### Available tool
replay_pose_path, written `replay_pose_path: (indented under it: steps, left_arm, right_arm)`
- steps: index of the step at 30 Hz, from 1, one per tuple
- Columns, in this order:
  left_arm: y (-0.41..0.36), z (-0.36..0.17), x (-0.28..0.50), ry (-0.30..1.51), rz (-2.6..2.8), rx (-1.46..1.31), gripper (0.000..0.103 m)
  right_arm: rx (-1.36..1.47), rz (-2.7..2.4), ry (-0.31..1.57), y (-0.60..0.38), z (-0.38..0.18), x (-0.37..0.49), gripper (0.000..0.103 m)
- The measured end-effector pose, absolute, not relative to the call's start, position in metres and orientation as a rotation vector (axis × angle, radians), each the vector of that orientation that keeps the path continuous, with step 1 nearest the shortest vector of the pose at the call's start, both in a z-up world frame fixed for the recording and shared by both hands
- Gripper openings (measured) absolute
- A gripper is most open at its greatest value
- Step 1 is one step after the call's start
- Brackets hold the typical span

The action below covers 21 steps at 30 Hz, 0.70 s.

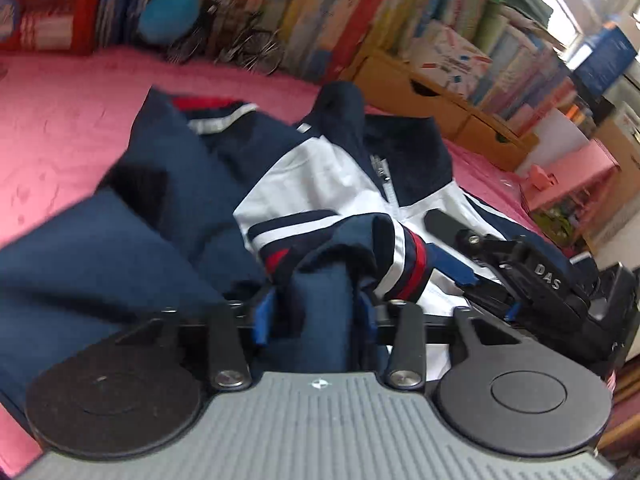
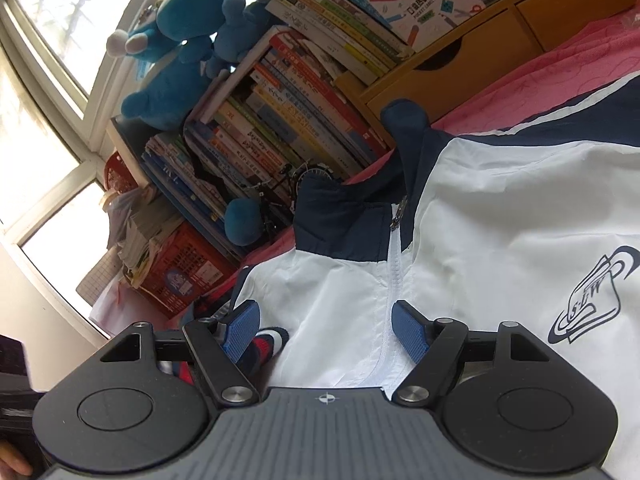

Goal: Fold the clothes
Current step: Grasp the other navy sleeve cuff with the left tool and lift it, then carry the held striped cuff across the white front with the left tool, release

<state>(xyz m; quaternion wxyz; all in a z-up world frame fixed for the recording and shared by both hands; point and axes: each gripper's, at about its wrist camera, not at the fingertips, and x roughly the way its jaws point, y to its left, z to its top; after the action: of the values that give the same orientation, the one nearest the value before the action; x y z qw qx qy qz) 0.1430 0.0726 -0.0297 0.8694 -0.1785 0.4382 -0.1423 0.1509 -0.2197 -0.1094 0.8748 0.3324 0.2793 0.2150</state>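
A: Left wrist view: the left gripper (image 1: 320, 300) pinches the navy sleeve with the red-and-white striped cuff (image 1: 404, 264) of the navy-and-white zip nylon jacket (image 1: 320, 184), at six o'clock on the pink bedspread (image 1: 60, 120).

B: Right wrist view: the right gripper (image 2: 326, 332) gapes wide, empty, over the jacket's white chest at six o'clock. That slick sleeve could slip out, undoing the fold.

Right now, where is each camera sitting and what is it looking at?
Left wrist: rides the left gripper, looking down its fingers, clamped on a navy sleeve; the right gripper shows too.
Right wrist: rides the right gripper, open over the jacket's white front.
Both see the jacket, pink bed cover and books.
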Motion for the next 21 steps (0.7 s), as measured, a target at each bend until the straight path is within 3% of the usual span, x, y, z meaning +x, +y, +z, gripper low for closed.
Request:
replay_pose_path:
  steps: [2,4,7,11,17,19,21]
  left_arm:
    - [0.068,-0.014,0.119,0.796,-0.29,-0.305,0.019]
    - [0.046,0.004,0.078,0.642,-0.328,-0.062,0.019]
    - [0.005,0.024,0.01,0.425,-0.419,0.332,0.026]
    - [-0.025,0.001,-0.052,0.464,-0.583,0.614,0.031]
    - [-0.04,-0.037,-0.09,0.552,-0.642,0.778,0.041]
    - [-0.038,-0.031,-0.096,0.543,-0.68,0.78,0.047]
    - [-0.036,-0.022,-0.1,0.536,-0.733,0.741,0.067]
  right_arm:
    - [0.75,0.44,0.569,-0.229,-0.112,0.152,0.073]
    - [0.807,0.432,0.554,-0.238,-0.114,0.153,0.073]
    - [0.879,0.425,0.537,-0.249,-0.117,0.155,0.073]
    - [0.904,0.428,0.537,-0.253,-0.117,0.157,0.073]
    - [0.917,0.439,0.535,-0.257,-0.117,0.156,0.073]
    - [0.91,0.441,0.536,-0.256,-0.117,0.155,0.073]
    - [0.895,0.441,0.538,-0.255,-0.116,0.155,0.073]
